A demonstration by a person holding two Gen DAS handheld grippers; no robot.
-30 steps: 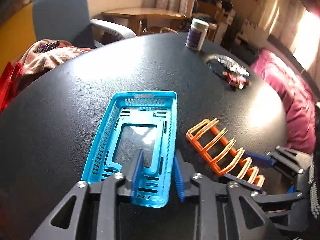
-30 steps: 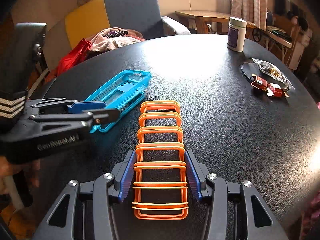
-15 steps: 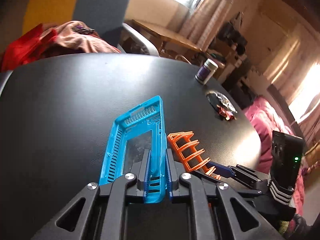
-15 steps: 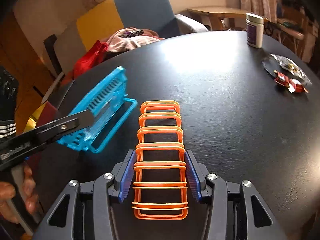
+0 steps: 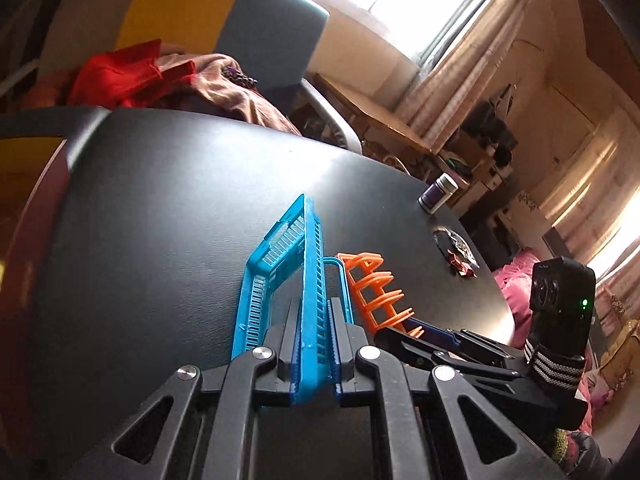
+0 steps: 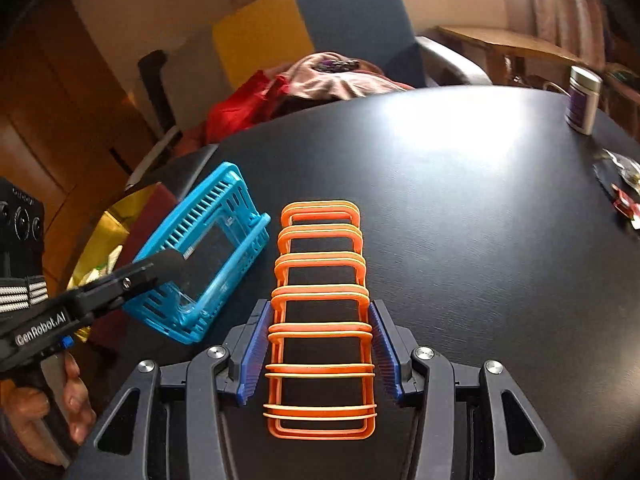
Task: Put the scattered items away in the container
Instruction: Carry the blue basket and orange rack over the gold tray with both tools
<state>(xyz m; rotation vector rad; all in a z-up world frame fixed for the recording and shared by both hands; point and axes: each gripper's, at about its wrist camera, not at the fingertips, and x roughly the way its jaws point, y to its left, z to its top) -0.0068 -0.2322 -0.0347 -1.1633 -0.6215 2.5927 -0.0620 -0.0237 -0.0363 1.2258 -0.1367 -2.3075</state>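
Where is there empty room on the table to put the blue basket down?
Bare table stretches beyond the orange rack, up to the white jar. The far right edge is crowded with wrappers. The blue basket itself fills the near left.

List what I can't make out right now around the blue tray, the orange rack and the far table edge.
- Blue slotted plastic tray: near end hidden between the left gripper jaws, left wrist view.
- Orange wire-style plastic rack: whether the right gripper touches it is unclear, right wrist view.
- Small red wrappers: cut by the frame edge, blurred.
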